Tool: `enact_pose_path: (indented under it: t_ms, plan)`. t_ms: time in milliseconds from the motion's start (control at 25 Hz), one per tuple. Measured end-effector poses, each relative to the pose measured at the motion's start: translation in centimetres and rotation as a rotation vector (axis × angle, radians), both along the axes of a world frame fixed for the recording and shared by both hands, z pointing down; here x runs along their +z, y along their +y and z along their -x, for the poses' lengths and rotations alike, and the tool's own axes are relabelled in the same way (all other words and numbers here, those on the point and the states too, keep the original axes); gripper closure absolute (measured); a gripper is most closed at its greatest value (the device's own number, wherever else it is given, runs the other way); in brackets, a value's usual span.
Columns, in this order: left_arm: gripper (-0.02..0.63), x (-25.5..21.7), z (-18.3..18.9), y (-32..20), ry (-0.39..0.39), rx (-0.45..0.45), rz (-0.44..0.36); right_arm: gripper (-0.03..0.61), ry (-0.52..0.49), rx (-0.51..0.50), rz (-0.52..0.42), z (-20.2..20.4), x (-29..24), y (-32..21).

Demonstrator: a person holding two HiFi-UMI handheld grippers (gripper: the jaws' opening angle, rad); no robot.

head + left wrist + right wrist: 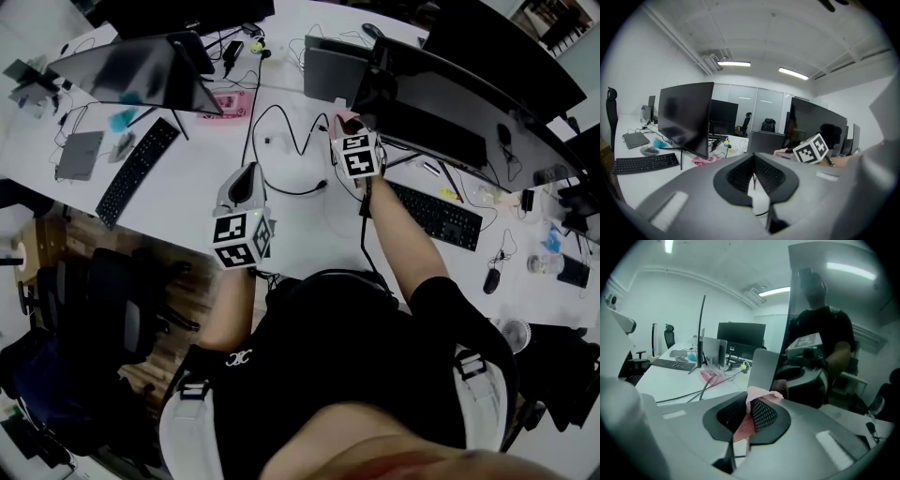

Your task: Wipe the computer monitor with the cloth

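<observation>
A large dark curved monitor (469,108) stands at the right of the white desk (187,187). My right gripper (348,122) is shut on a pink cloth (345,118) close to that monitor's left end. In the right gripper view the cloth (757,397) bunches between the dark pads, just left of the monitor screen (825,310), which reflects the person; whether cloth and screen touch I cannot tell. My left gripper (246,176) hovers over the desk's near part, jaws together with nothing held (753,177).
A second monitor (131,70) and black keyboard (138,169) stand at the left. Another keyboard (433,214) and a mouse (491,279) lie below the curved monitor. A black cable (291,141) loops between the grippers. A grey panel (333,70) stands behind the right gripper.
</observation>
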State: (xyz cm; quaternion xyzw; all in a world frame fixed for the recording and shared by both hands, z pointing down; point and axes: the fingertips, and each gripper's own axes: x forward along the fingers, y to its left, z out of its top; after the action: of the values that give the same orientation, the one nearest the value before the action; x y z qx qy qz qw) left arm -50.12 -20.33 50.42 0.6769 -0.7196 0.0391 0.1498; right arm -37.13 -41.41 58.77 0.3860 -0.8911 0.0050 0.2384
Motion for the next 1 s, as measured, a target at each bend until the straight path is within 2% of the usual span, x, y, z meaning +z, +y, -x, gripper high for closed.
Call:
enact_pose_path:
  t_ms: [280,720,1000]
  plan:
    - [0.563,-0.7,-2.4,0.0,-0.003,0.049,-0.015,0.565,-0.11,0.002,-0.152,-0.1,-8.3,0.2]
    - [0.563,-2.1,-2.2,2.7,-0.014,0.018,-0.042,0.565,-0.23,0.062,-0.378,-0.8,-19.9,1.3]
    - [0.563,-3.8,-2.7,4.4,-0.039,0.008,-0.07,0.565,-0.307,0.069,-0.51,-2.1,-26.4,3.8]
